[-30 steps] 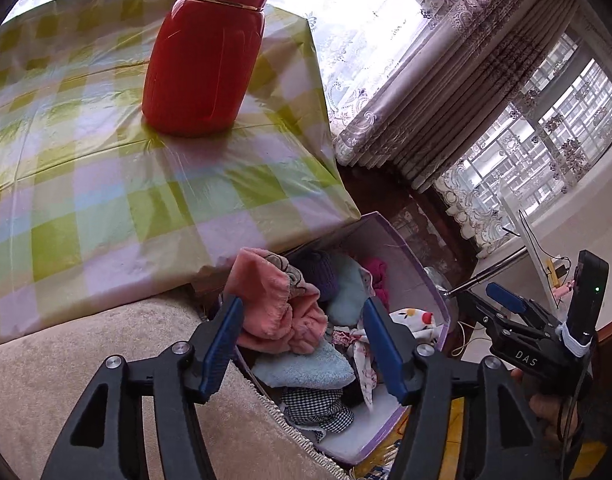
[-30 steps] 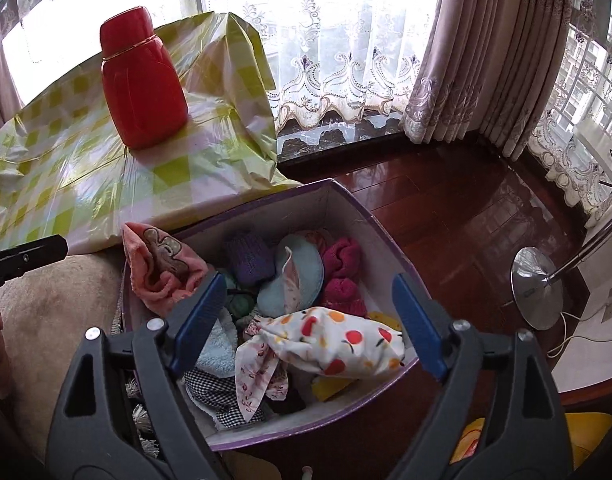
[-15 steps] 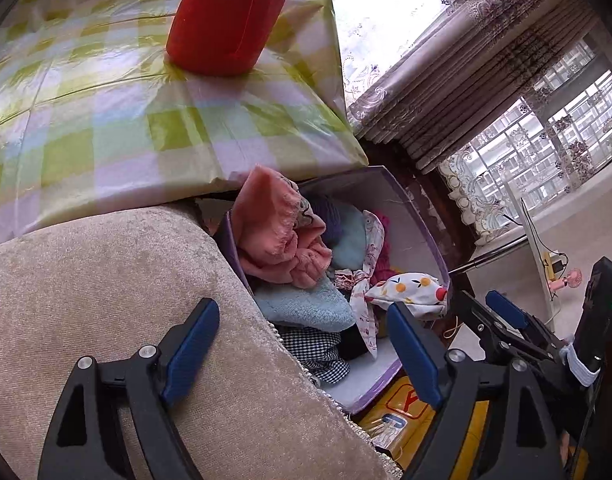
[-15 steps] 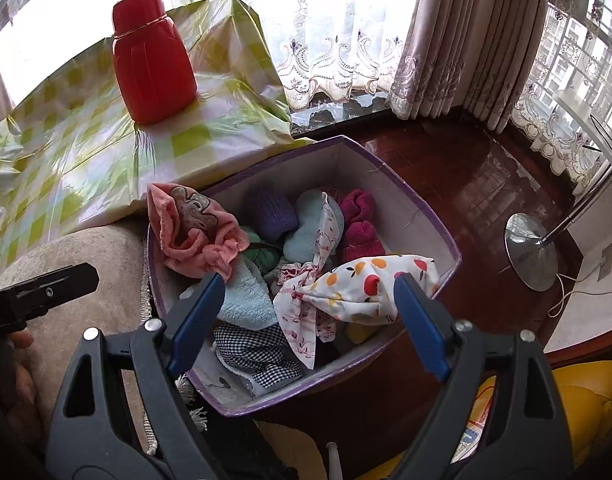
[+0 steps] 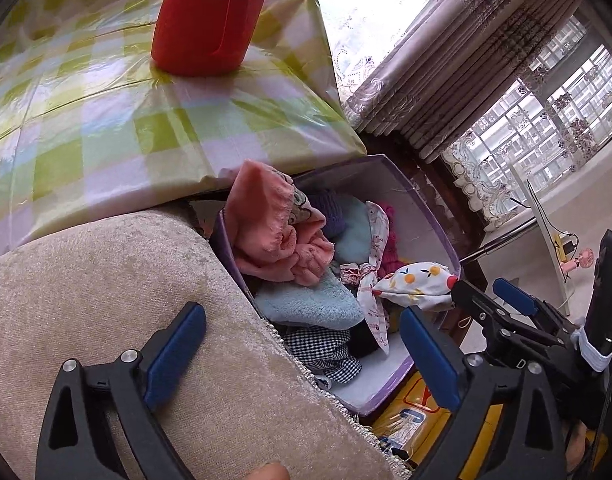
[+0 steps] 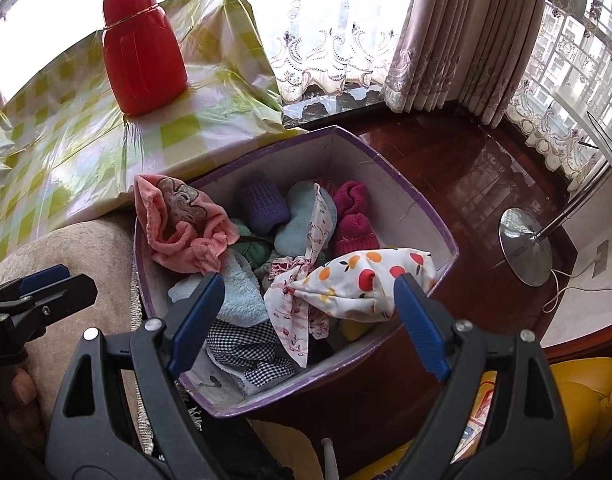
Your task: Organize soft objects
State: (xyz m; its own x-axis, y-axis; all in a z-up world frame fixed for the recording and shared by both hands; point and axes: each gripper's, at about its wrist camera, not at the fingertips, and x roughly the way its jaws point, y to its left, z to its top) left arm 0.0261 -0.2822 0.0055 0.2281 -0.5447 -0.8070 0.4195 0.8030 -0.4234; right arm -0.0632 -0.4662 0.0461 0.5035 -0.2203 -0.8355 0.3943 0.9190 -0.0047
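— Box (image 5: 418, 204) first, from the left wrist view: purple rim, white inside, heaped with soft things. Where's the left gripper (image 5: 302, 350)?

— Above the beige cushion (image 5: 118, 288) beside the box, blue fingers spread wide, holding nothing. Its right finger hangs over the box's near corner.

— And in the box?

— Pink cloth (image 5: 274, 232) draped on the rim nearest the cushion, blue towel (image 5: 306, 304) below it, checked cloth (image 5: 326, 350) nearer still. Fruit-print cloth (image 5: 416, 284) lies over the far rim, beside the right gripper (image 5: 494, 300).

— Behind the box?

— Checked tablecloth (image 5: 106, 120), with a red flask (image 5: 210, 20) standing on it.

— Right wrist view?

— Right gripper (image 6: 308, 316) is over the box's (image 6: 406, 204) near side, fingers wide apart, empty. Fruit-print cloth (image 6: 366, 280) lies between them, on the box's right edge. Pink cloth (image 6: 182, 224) sits at the left rim; purple sock (image 6: 264, 208) and magenta sock (image 6: 352, 220) are at the back. Left gripper (image 6: 34, 292) shows left of the box, over the cushion (image 6: 86, 248).
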